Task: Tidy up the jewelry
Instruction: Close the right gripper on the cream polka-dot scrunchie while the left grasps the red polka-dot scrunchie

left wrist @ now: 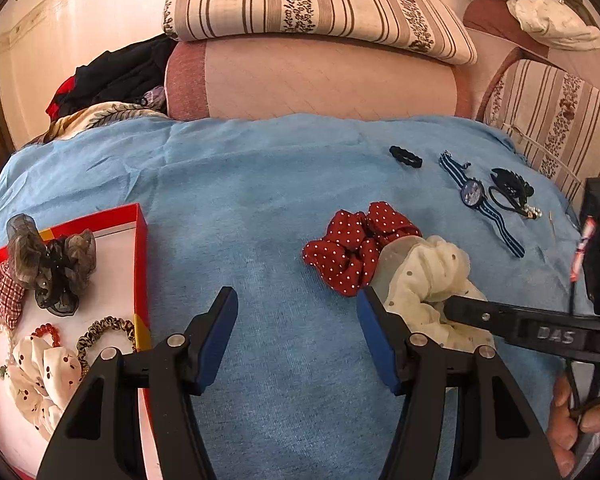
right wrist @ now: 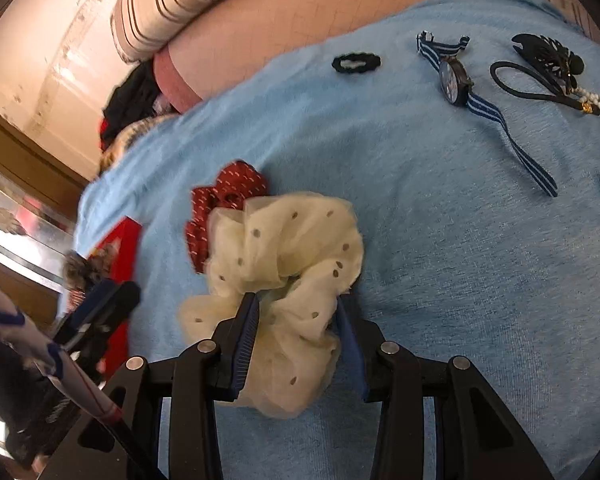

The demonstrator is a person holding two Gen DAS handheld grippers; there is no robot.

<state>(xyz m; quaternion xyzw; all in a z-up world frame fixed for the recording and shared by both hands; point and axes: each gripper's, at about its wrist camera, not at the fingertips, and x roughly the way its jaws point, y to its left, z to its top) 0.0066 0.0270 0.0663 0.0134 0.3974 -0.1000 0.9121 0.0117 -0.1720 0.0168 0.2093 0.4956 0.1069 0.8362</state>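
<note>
Right gripper (right wrist: 296, 312) clamps cream scrunchie (right wrist: 284, 256); left gripper (left wrist: 296, 312) spread.

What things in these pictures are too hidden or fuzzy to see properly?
- Red box: in the left wrist view the picture edge and the left claw cut off its near end; in the right wrist view it is blurred.
- Cream scrunchie: the right claw fingers cover its middle in the right wrist view.
- Watch: its dial is too small to read.
- Red dotted scrunchie: partly behind the cream one.
</note>
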